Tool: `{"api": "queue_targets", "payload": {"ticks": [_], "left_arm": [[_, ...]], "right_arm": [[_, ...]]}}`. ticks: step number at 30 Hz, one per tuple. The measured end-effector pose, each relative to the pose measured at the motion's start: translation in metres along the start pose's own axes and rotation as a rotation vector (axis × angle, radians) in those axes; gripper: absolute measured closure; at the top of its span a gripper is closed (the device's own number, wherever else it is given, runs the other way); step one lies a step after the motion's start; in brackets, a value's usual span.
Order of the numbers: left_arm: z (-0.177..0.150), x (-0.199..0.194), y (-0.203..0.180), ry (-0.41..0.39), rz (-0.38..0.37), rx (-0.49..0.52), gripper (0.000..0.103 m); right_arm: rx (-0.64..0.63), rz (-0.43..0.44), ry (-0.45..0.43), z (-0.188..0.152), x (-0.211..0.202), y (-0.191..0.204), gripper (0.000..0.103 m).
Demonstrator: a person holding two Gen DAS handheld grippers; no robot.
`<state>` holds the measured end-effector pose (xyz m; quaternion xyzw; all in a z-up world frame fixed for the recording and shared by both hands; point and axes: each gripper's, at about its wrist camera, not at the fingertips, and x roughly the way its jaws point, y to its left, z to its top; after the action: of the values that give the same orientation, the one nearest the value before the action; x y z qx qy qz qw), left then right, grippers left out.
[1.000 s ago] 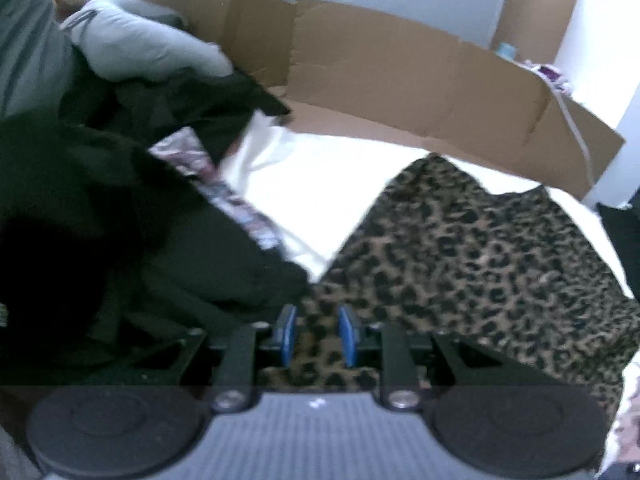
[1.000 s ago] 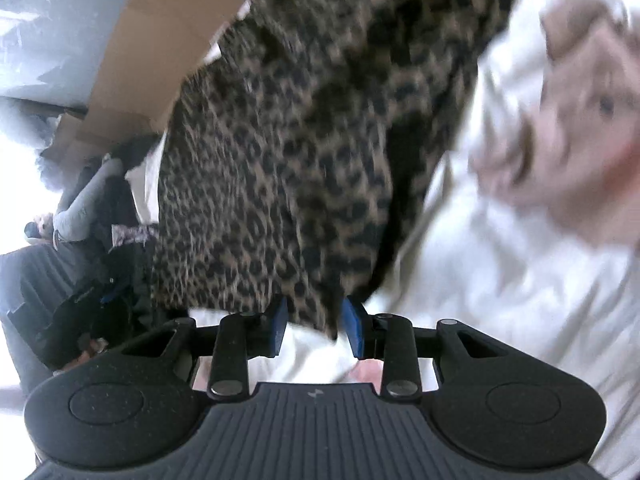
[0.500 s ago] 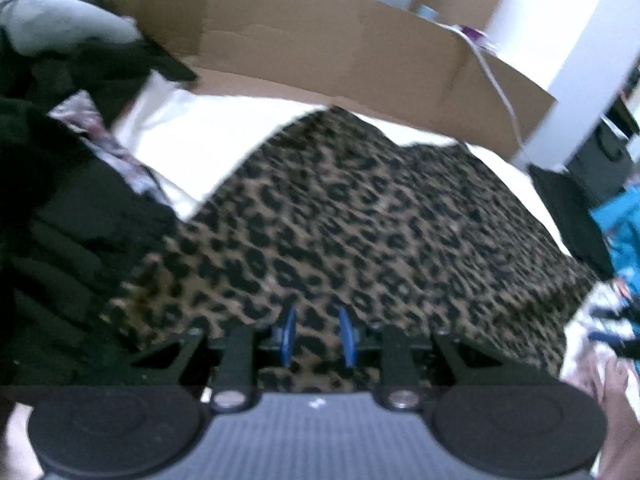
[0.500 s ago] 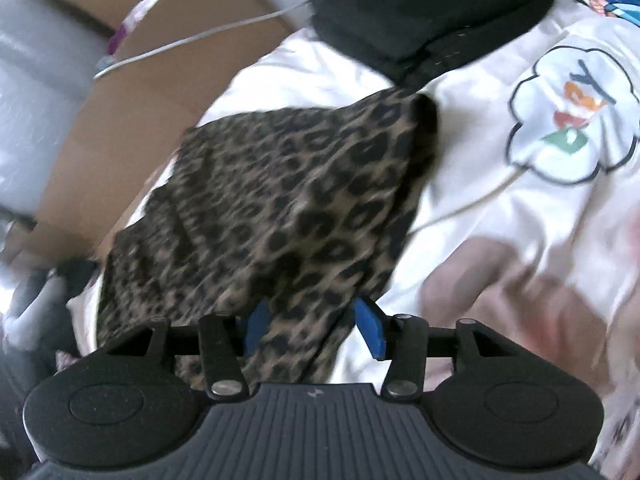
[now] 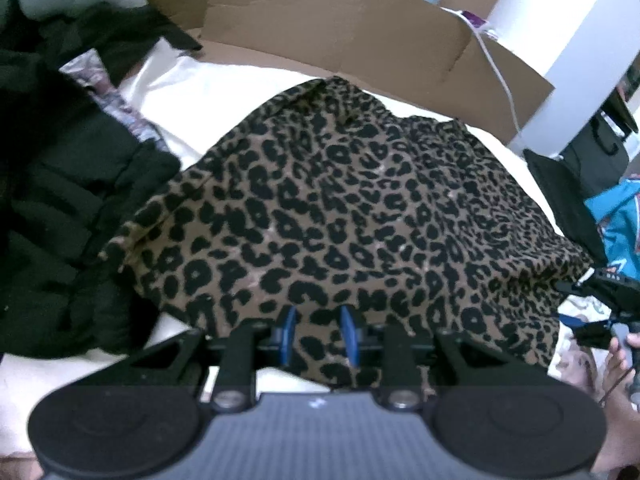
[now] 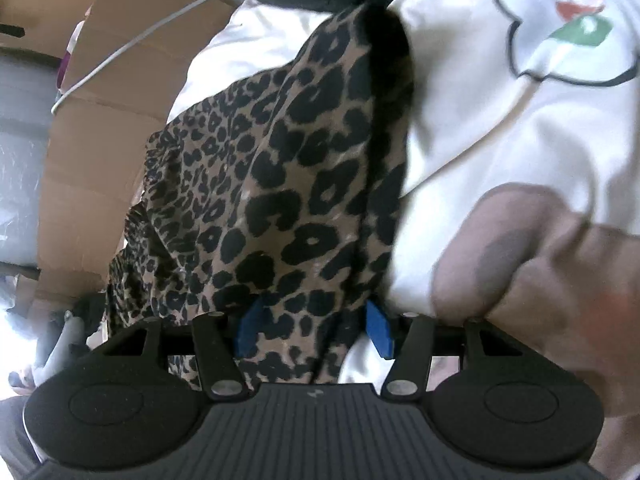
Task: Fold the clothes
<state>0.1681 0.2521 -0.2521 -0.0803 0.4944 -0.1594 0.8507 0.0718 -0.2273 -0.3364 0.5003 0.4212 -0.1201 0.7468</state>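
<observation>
White bed sheet (image 5: 224,92) carries leopard-print garment (image 5: 352,208), thin, limp. Left tongs (image 5: 318,334) narrow over near hem; right tongs (image 6: 314,330) wide, cloth between. Take hem corners.

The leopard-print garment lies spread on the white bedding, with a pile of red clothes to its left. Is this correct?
Not quite. In the left wrist view, the pile of clothes left of the leopard-print garment is black, not red. The garment does lie spread on the white bedding.
</observation>
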Motion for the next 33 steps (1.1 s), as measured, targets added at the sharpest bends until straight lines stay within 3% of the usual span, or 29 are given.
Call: {"api": "queue_targets", "payload": {"ticks": [1, 3, 4, 16, 19, 21, 22, 23, 30, 33], "left_arm": [[0.0, 0.0, 0.002, -0.001, 0.003, -0.006, 0.076], [-0.001, -0.001, 0.006, -0.003, 0.009, -0.018, 0.076], [-0.001, -0.002, 0.008, -0.004, 0.012, -0.024, 0.076], [-0.005, -0.008, 0.033, -0.015, 0.047, -0.092, 0.076], [-0.006, -0.01, 0.038, -0.017, 0.054, -0.1, 0.076], [-0.007, -0.011, 0.041, -0.018, 0.059, -0.115, 0.076], [-0.007, -0.011, 0.043, -0.019, 0.062, -0.123, 0.076], [-0.007, -0.011, 0.044, -0.02, 0.065, -0.129, 0.076], [-0.004, -0.02, 0.047, -0.05, 0.094, -0.118, 0.064], [-0.004, -0.023, 0.052, -0.054, 0.108, -0.122, 0.059]], "right_arm": [[-0.003, -0.004, -0.001, 0.0, 0.002, 0.001, 0.053], [0.011, -0.021, 0.003, 0.0, 0.003, 0.001, 0.094], [0.015, -0.025, 0.003, 0.0, 0.002, 0.0, 0.103], [0.088, -0.07, -0.03, -0.015, -0.037, -0.02, 0.1], [0.119, -0.015, -0.049, -0.018, -0.055, -0.015, 0.086], [0.129, 0.032, -0.045, -0.023, -0.06, -0.01, 0.07], [0.137, 0.048, -0.039, -0.024, -0.06, -0.007, 0.055], [0.147, 0.065, -0.034, -0.026, -0.059, -0.004, 0.05], [0.191, 0.104, 0.01, -0.038, -0.044, 0.0, 0.051], [0.187, 0.078, 0.028, -0.044, -0.035, 0.001, 0.051]]}}
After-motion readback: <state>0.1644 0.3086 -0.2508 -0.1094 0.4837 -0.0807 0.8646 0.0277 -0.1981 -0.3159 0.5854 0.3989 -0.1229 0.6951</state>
